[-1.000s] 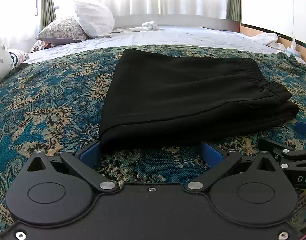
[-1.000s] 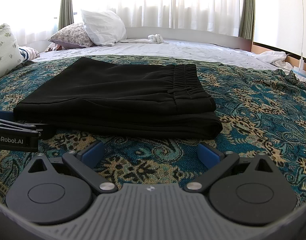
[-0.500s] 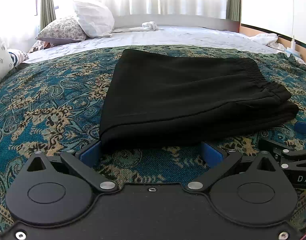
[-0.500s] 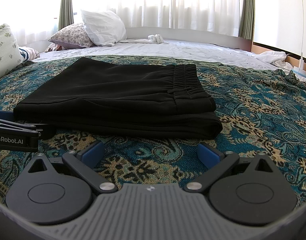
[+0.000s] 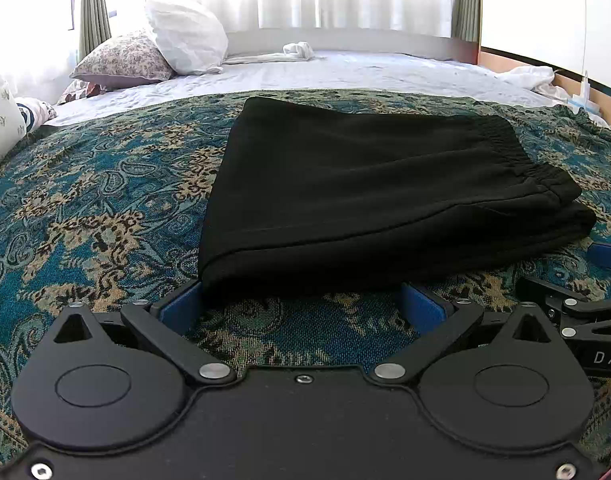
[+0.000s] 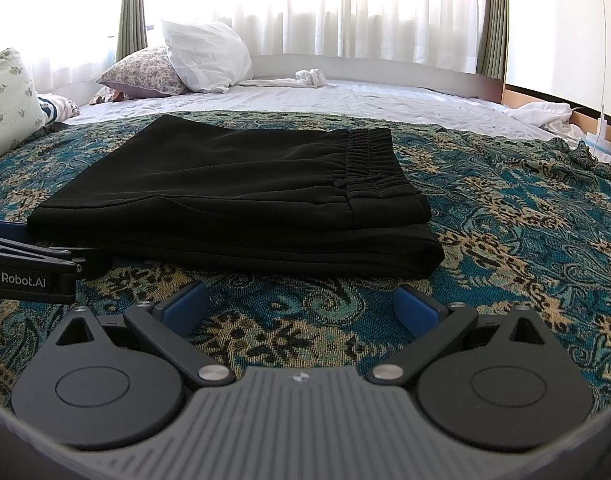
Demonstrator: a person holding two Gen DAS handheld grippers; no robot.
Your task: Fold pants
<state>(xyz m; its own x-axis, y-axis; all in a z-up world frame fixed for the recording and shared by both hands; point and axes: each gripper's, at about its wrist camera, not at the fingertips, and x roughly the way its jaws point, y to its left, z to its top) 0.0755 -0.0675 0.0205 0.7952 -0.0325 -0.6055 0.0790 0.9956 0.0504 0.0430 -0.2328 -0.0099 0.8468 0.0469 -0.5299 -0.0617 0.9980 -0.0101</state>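
Observation:
The black pants point(image 5: 377, 192) lie folded in a flat rectangle on the blue patterned bedspread point(image 5: 97, 208), elastic waistband to the right. They also show in the right wrist view point(image 6: 233, 200). My left gripper point(image 5: 301, 304) is open and empty, low on the spread, its blue pads at the near edge of the pants. My right gripper point(image 6: 301, 300) is open and empty, just short of the near folded edge. The right gripper shows at the right in the left wrist view point(image 5: 585, 312); the left gripper shows at the left in the right wrist view point(image 6: 29, 264).
White and floral pillows point(image 5: 177, 44) lie at the back left on a white sheet point(image 5: 345, 72). A small white cloth point(image 6: 311, 76) lies by the headboard. Crumpled white fabric point(image 6: 545, 114) sits at the right bed edge. Curtained windows stand behind.

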